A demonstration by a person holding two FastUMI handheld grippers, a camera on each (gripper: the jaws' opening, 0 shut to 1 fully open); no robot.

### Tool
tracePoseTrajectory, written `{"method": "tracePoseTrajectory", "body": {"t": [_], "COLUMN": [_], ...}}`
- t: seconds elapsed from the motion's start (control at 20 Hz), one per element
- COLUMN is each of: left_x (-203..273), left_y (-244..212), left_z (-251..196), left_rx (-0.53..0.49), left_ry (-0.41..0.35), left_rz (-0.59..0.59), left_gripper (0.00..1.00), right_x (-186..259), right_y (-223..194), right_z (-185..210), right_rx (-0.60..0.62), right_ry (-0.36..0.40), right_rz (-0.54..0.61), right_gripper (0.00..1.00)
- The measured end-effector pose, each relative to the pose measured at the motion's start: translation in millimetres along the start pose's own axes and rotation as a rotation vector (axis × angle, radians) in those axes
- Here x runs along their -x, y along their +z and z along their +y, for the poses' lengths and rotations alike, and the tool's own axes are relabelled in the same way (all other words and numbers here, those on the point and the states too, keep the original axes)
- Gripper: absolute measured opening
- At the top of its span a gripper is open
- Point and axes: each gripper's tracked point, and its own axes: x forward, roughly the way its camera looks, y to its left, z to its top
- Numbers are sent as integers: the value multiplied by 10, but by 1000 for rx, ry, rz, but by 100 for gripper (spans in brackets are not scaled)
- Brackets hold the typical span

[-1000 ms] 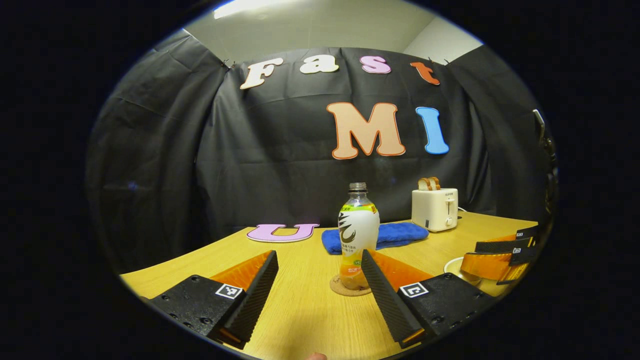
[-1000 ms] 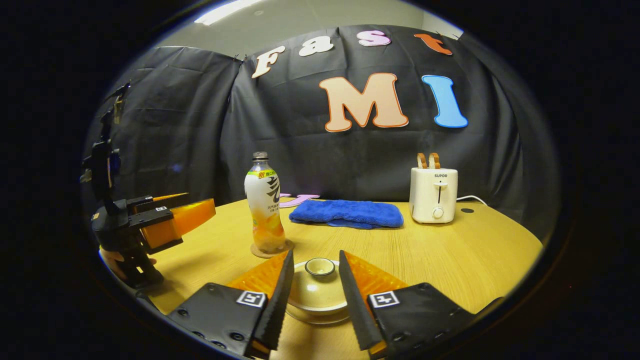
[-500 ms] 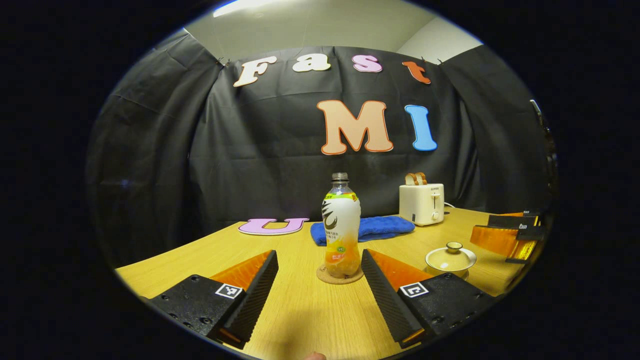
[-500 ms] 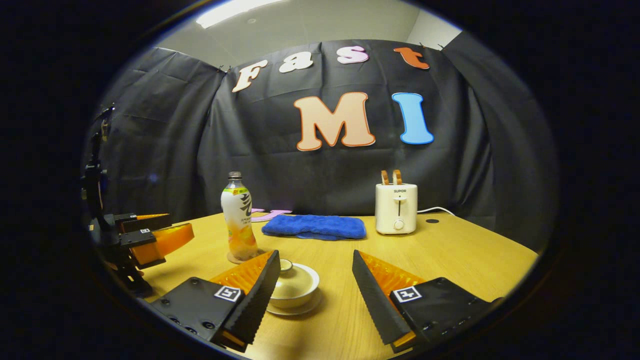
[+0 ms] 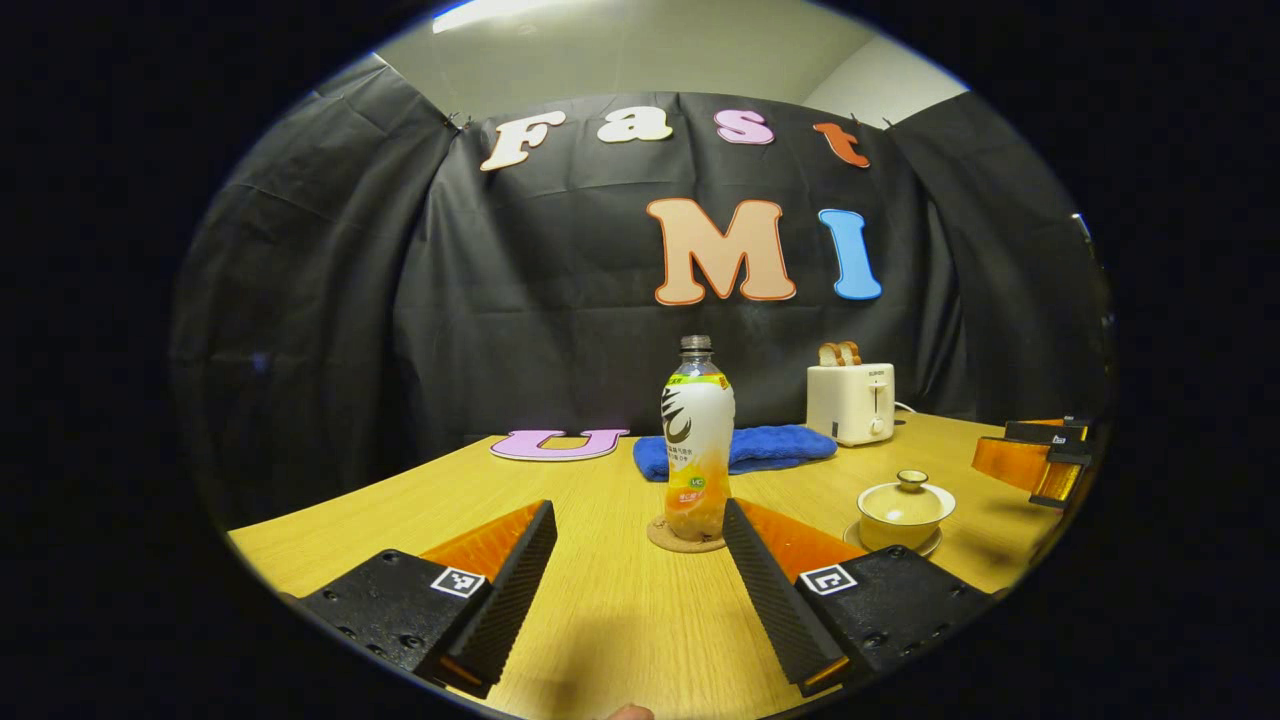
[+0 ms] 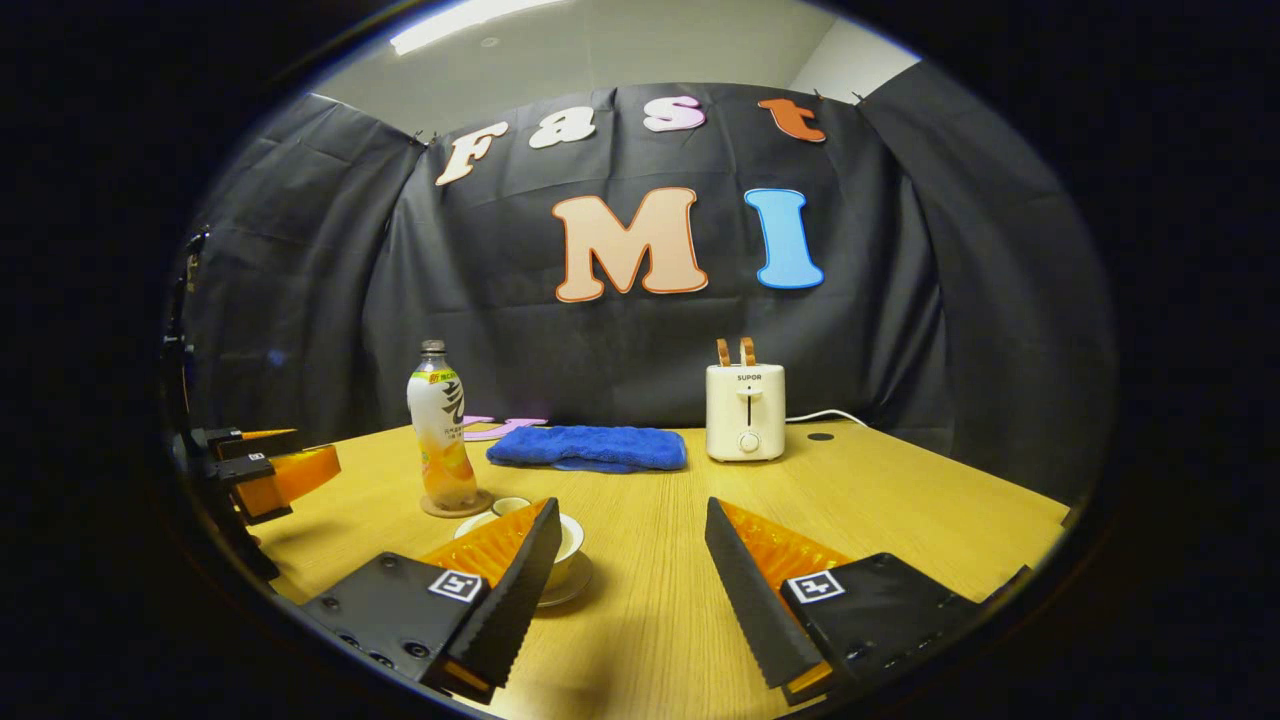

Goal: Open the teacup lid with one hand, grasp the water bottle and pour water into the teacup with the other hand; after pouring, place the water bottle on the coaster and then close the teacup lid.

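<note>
One bottle, one lidded teacup, one coaster, one toaster, one towel.

Black cloth wall, wooden table, ceiling light overhead.

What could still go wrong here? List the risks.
1. The water bottle has no cap and stands on a small coaster; a bump from the left claw, open close in front of it, could tip and spill it.
2. The right claw, also open, sits beside the lidded teacup and could knock it.
</note>
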Motion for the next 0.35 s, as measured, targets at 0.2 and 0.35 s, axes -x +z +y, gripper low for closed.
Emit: {"method": "tracePoseTrajectory", "body": {"t": [0.2,0.35], "left_x": [-14,-21], "left_y": [-11,-17], "left_z": [11,-2], "left_rx": [11,10], "left_ry": [5,-2], "left_rz": [7,10], "left_gripper": [98,98], "right_x": [8,7], "right_y": [36,39], "right_z": [-3,-24], "right_rx": [8,8], "right_ry": [-13,-32], "right_rz": [-11,-18], "right_gripper": [96,93]}}
